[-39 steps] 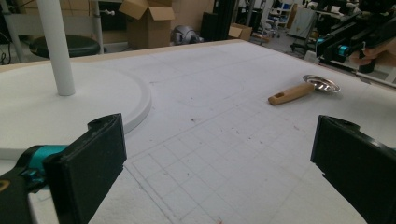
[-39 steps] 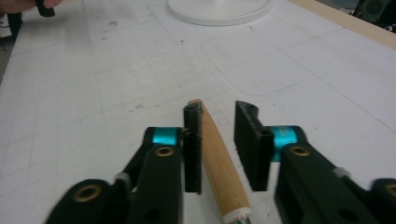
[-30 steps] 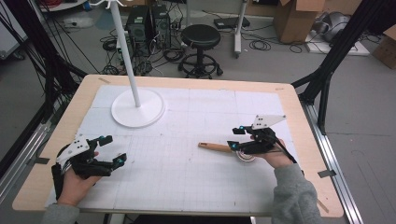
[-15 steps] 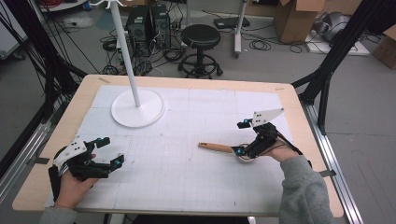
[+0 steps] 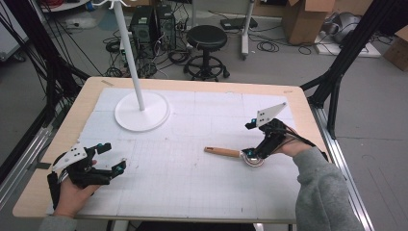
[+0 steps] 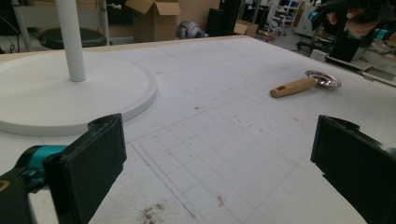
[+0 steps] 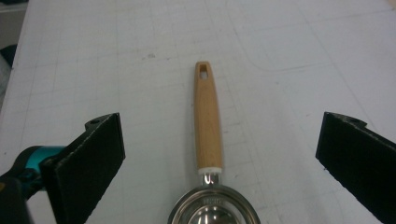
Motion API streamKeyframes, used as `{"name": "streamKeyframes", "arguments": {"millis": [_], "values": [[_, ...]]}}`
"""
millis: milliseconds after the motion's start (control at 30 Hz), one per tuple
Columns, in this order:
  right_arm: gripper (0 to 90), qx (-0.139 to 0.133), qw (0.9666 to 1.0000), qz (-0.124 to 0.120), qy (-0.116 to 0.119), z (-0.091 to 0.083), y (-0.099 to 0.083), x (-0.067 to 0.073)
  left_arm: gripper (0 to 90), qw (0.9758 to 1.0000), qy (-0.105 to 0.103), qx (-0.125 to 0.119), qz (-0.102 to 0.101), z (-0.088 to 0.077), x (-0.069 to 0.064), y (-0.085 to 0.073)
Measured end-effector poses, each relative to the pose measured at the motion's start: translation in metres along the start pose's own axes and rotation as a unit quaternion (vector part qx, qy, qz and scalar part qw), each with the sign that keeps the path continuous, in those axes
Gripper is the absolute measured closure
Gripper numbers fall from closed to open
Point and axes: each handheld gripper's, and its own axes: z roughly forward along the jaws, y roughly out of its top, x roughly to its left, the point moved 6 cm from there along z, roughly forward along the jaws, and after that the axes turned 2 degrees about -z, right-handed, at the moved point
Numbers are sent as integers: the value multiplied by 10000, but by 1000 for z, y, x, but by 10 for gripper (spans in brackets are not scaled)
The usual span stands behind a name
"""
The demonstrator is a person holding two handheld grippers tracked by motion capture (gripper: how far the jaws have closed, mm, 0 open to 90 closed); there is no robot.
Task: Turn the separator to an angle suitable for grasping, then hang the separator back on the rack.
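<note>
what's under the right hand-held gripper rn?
The right hand-held gripper hangs with jaws wide open over a metal scoop with a wooden handle, lying on the white gridded mat. Nothing is between the pads. The bowl's near part is cut off by the frame edge.

Grey floor, black stool (image 5: 206, 37) (cables around), boxes (image 5: 303, 19).
</note>
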Motion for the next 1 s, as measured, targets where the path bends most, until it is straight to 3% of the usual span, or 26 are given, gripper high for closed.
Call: {"name": "streamKeyframes", "arguments": {"millis": [200,400,600,1000], "values": [[5,208,9997,-121,100,4,0,-4,38,10000,5,-14,5,-3,-1,0],[6,420,9987,-82,280,14,-4,-8,38,10000,20,8,-19,-2,1,-1],[6,616,9980,26,167,24,-9,-15,38,10000,18,9,-19,-2,1,-1],[56,1010,9945,89,271,39,-16,-14,38,10000,30,-3,-19,-5,2,-1]]}}
